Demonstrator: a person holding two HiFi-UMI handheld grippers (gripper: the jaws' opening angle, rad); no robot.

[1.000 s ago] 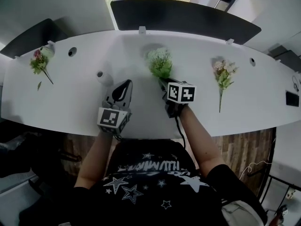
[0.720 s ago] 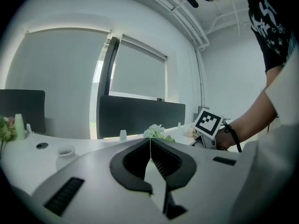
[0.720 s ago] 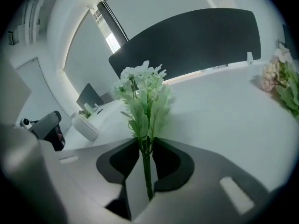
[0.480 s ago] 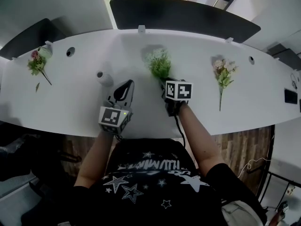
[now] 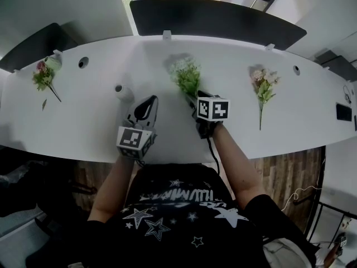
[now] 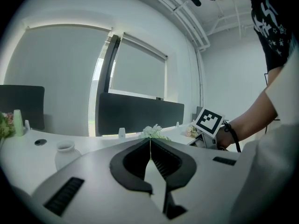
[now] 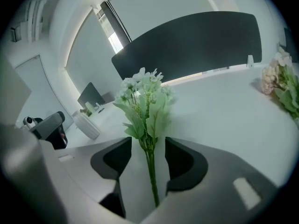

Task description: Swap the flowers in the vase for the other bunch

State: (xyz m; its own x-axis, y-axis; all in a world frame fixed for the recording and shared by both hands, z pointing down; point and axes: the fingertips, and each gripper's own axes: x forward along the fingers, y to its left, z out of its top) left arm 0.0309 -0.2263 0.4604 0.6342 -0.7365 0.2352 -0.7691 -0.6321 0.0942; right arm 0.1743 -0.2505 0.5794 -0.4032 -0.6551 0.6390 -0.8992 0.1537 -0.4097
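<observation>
Release shows at the right claw (image 7: 148,146): its jaws have just been opening and stand wide, the thin stem of the white bunch (image 7: 145,97) lying loose between them. That bunch rests on the worktop (image 5: 83,121), right of the vase (image 5: 124,92). The left claw (image 6: 150,146), clenched on nothing, hovers near the vase. I judge a bunch light and floppy, with crushable blooms, so it wants a gentle pinch low on its stem.

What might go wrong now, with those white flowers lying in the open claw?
The right claw has just been opening, so the white bunch lies loose, its stem between the jaws untouched; pulling back carelessly may drag it. The small vase stands near the shut left claw and might get knocked over.
</observation>
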